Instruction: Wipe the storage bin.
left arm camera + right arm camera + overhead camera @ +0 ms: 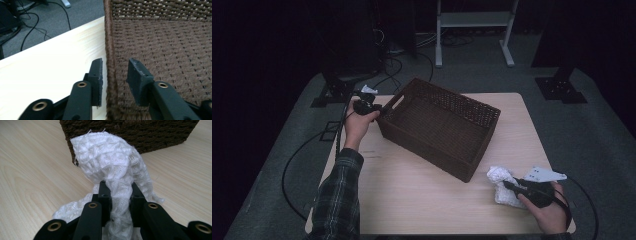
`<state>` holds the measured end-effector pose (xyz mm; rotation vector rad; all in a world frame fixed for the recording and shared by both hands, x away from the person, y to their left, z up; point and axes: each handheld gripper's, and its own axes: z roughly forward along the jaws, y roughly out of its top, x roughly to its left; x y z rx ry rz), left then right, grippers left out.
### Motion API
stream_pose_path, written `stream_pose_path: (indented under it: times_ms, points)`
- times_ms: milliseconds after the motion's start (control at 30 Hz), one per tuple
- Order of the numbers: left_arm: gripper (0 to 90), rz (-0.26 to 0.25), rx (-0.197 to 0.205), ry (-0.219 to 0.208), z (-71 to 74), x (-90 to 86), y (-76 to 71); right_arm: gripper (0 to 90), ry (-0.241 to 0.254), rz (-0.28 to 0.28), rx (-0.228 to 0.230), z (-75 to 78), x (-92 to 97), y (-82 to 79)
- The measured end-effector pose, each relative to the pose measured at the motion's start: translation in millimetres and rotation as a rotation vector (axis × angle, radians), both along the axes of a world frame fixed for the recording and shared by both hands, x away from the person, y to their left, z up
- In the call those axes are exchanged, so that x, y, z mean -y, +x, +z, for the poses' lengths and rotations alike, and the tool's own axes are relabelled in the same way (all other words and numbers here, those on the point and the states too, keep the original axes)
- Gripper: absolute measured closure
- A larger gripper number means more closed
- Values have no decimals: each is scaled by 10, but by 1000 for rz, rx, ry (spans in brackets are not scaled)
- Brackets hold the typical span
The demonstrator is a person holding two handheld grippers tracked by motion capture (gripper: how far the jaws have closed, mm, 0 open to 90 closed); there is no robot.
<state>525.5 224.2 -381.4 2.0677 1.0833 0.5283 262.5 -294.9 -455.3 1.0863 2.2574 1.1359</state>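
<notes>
Pinching a bunch of the white cloth (pixel 112 165) between its jaws, the right claw (pixel 118 191) sits at the near right corner of the desk (pixel 412 195), with the cloth lying just beside the near corner of the brown woven basket (pixel 439 125). The cloth looks soft, light and loosely knitted, so it should crumple and drape freely; a grip on a gathered fold, as here, seems safer than one on a thin edge, where loose threads could snag or slip.

The left claw (pixel 115 75) stands spread astride the basket's left wall, one jaw outside and one inside, apparently not yet pressing it. The basket looks stiff but light, and its rim is the natural place to steady it.

From the high view the room is dim: the right claw (pixel 507 185) is partly covered by the hand, and how much of the cloth (pixel 501 186) lies under that hand is hard to tell. The basket's inner floor looks bare, though its near wall hides part of it.
</notes>
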Motion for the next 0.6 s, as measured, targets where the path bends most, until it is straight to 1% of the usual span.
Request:
stream_pose_path:
  times_ms: [67, 167, 267, 333, 367, 500, 600]
  points:
    - [694, 3, -3, -8, -17, 9, 17, 763, 1, -1, -2, -3, 0, 3]
    - [719, 2, -21, -6, -60, 7, 45, 763, -2, -1, -2, -5, 2, 7]
    - [754, 12, -33, 4, -88, 6, 52, 763, -3, 0, -3, -8, 1, 10]
    - [803, 19, -38, 10, -75, -12, 44, 763, -4, 1, -6, -11, -1, 13]
    - [811, 22, -47, -1, -71, -16, 38, 763, -4, 2, -6, -13, -1, 15]
    - [816, 23, -68, 9, -52, -19, -13, 763, -5, 3, -7, -15, -6, 15]
    - [816, 37, -71, -8, -58, -32, -84, 763, -6, 4, -5, -12, -7, 10]
